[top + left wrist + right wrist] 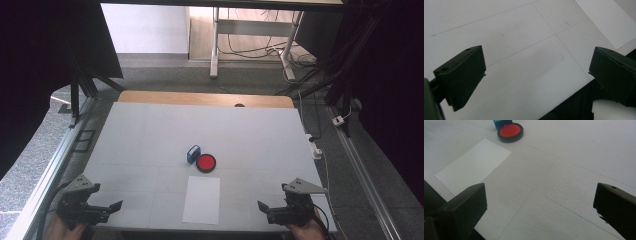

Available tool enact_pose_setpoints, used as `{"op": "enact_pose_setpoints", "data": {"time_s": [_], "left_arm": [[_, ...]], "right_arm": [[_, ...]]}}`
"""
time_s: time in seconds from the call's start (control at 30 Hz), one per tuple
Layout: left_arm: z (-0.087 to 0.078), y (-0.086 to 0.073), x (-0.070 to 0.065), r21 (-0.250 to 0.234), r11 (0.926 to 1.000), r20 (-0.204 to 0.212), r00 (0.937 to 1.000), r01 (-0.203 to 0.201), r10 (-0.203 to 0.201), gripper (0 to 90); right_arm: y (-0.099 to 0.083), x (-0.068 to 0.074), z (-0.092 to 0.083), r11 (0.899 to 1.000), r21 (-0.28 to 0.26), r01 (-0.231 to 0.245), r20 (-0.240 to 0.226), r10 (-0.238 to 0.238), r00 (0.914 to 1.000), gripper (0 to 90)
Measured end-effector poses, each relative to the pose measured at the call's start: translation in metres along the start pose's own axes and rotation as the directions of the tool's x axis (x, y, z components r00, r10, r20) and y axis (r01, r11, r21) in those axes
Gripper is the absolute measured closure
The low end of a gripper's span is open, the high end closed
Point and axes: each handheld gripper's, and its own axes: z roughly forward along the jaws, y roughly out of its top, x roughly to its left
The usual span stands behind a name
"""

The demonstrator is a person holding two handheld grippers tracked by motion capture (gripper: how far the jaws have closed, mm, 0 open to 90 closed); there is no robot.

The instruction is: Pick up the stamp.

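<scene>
A small blue stamp (193, 154) stands mid-table, touching or just beside a round red ink pad (206, 163) with a black rim. A white sheet of paper (201, 199) lies in front of them, near the table's front edge. My left gripper (114, 207) rests open at the front left corner, pointing right toward the sheet. At the front right, my right gripper (263, 208) is open and points left. The right gripper view shows its jaws (540, 202) wide apart, with the paper (474, 166), ink pad (510, 131) and stamp (500, 123) beyond. The left gripper (536, 75) holds nothing, with the paper (606, 20) at upper right.
The white table top (150, 135) has a wooden strip along its far edge. Metal rails run along both sides of the table. Desk legs and cables stand on the floor behind. A power strip (315, 147) lies at the table's right edge.
</scene>
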Motion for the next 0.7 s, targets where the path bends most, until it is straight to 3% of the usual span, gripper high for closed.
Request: {"op": "enact_pose_setpoints", "data": {"time_s": [0.17, 0.53, 0.7], "left_arm": [[0.0001, 0.0017, -0.0011, -0.019, 0.9994, 0.027, 0.9992, -0.029, 0.029, 0.6], [0.0023, 0.0064, -0.0002, -0.025, 0.9986, 0.057, 0.9972, -0.047, 0.048, 0.7], [0.0034, 0.0096, -0.0019, -0.058, 0.9963, 0.077, 0.9947, -0.064, 0.068, 0.0]], "right_arm": [[0.0002, 0.0003, 0.0003, 1.000, 0.004, 0.006, -0.001, -0.006, 1.0000, 0.0], [0.0002, 0.0003, 0.0004, 1.000, 0.004, 0.005, -0.002, -0.005, 1.0000, 0.0], [0.0003, 0.0004, 0.0008, 1.000, 0.006, 0.008, -0.003, -0.008, 1.0000, 0.0]]}}
